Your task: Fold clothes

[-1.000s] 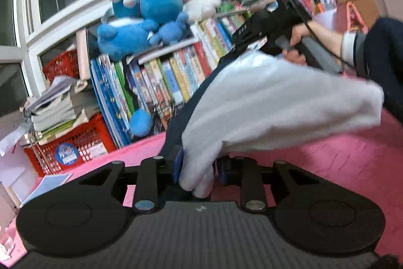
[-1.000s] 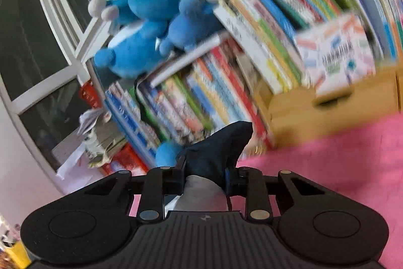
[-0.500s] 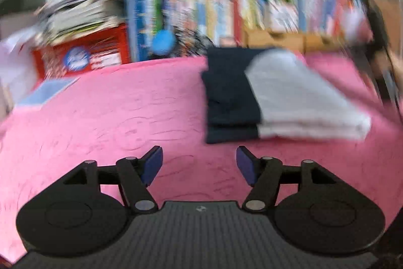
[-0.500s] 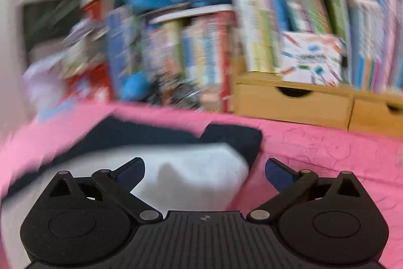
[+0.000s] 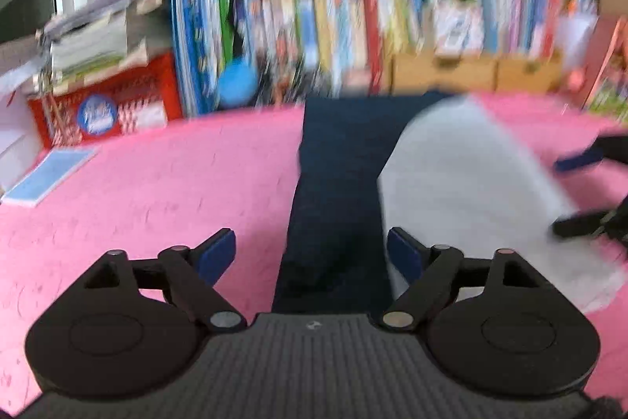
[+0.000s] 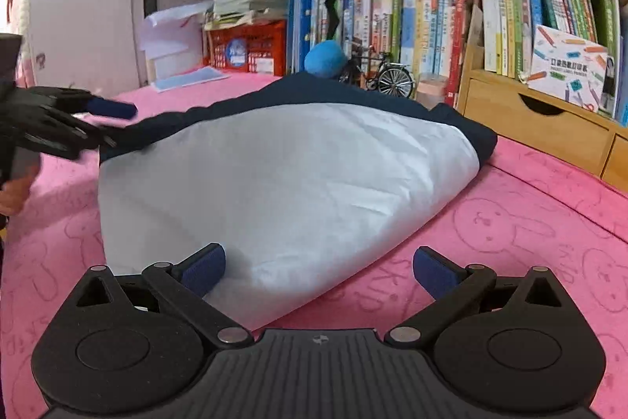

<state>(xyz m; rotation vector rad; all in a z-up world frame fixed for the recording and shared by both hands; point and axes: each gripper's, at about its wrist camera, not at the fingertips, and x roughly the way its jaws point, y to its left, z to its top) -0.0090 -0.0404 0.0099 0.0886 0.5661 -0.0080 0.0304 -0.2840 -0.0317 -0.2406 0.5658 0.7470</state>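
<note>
A second before, both my grippers were clamped on the garment (image 6: 282, 183) and held it up off the pink cover (image 6: 530, 222); by this moment it had come down and lay flat on the cover, folded over, and I had let it go. The jaws of my left gripper (image 5: 312, 254) had just been opening and stood wide, with the navy part of the cloth (image 5: 337, 183) running under the gap between them, no pad pressing on it. My right gripper (image 6: 320, 271) stood as wide as it goes, the near corner of the white layer (image 6: 251, 285) lying between its fingers but not pinched; the left pad (image 6: 204, 268) sat just beside the cloth, and I could not tell whether it brushed it. The garment lay toward the far edge of the cover, its navy end close to the books (image 6: 412, 26) and the wooden drawers (image 6: 537, 120), the white layer on top with a navy border showing along the far and left sides. From the right wrist view my other gripper showed at the left edge of the cover, near the navy end. I judged this fold finished: the bundle looked compact, and what remained was perhaps one more fold or a smoothing of the white layer, which puffed up a little in the middle
</note>
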